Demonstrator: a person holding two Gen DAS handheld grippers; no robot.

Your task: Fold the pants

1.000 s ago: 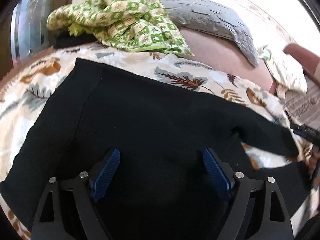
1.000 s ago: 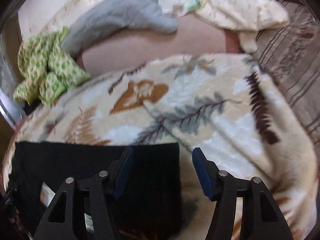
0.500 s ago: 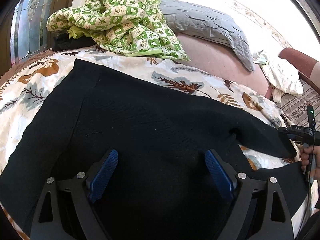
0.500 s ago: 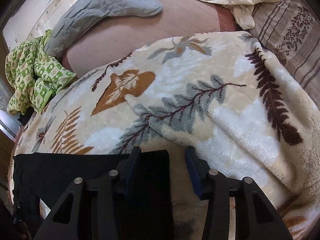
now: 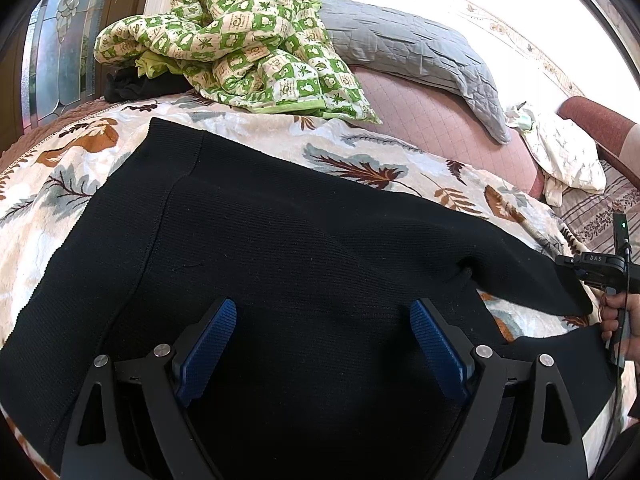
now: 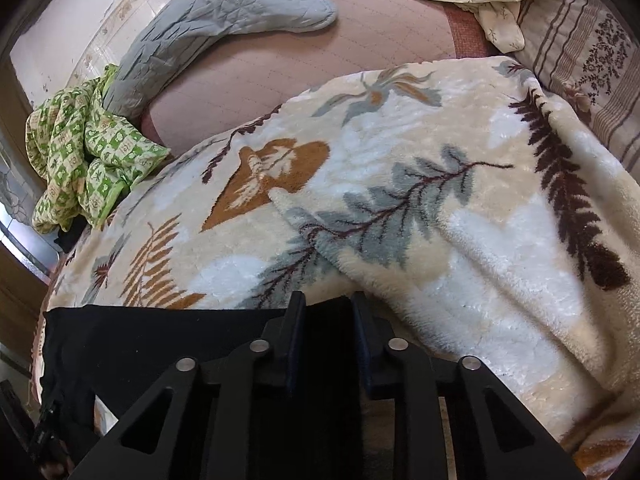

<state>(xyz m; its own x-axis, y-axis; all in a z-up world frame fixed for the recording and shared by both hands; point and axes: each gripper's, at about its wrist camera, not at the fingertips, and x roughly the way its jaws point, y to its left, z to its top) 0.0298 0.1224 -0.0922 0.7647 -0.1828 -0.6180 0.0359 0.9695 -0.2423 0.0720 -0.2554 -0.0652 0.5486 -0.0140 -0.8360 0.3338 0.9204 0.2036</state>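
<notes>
Your right gripper (image 6: 326, 316) just closed on the pants (image 5: 300, 248) hem. Left gripper (image 5: 322, 344) wide open, empty, over the waist. Leg's ready to fold.

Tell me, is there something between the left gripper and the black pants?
Nothing visible. The left gripper hangs open directly over the black pants, which lie spread on the leaf-print blanket; only dark fabric shows between its fingers.

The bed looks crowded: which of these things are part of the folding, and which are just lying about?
In use:
black knit pants
left tongs, open above them
right tongs, shut on a leg end

Lying about:
green checked quilt
grey quilted pillow
cream leaf-print blanket, under the pants
</notes>
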